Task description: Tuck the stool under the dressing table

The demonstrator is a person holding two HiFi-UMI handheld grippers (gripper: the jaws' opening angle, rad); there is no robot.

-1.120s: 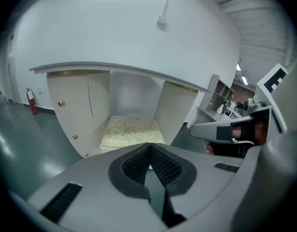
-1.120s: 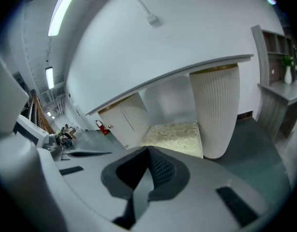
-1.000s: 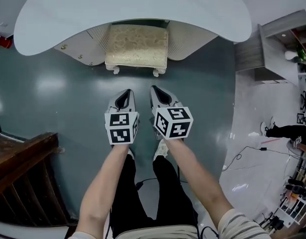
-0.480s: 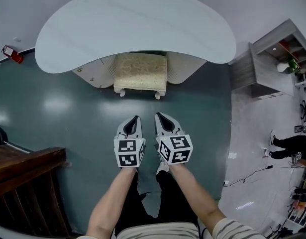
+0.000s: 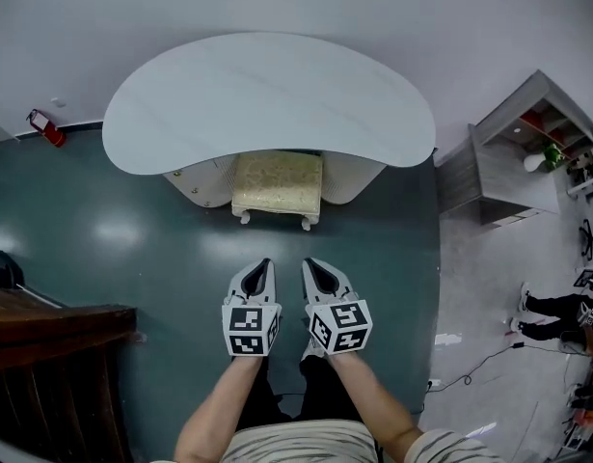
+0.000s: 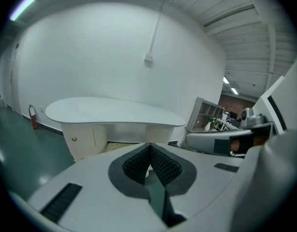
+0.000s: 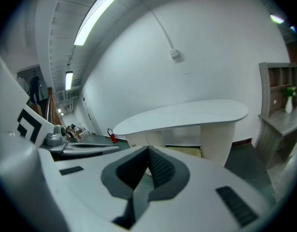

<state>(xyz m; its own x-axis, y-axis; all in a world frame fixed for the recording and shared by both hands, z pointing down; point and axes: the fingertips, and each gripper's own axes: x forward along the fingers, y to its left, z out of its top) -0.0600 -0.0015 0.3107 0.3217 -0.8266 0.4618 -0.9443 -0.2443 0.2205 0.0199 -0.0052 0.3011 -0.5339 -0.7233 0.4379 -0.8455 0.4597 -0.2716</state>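
**Stool is in, tongs are clear**

Both tongs are coming up and away. A second ago the table filled the top of the head view; now its whole kidney-shaped top fits in the picture with wall behind it, so I am pulling back. The stool has not budged through any of that. It sits on the floor in the gap between the two pedestals, under the middle of the front edge of the table. The back of its cushion is out of sight beneath the top. The front strip of the cushion and two white legs still peek out past that edge.

My left tongs are clenched with nothing in them, the ribbed pads pressed together. My right tongs are just the same, closed tight and empty. They ride side by side over bare floor, well apart from the stool, both aimed at it.

My read is that the push is over and the stool is tucked about as far as it goes. The part still showing looks more like its depth than a job left short. Unless it needs one more nudge, I have nothing left to grab.
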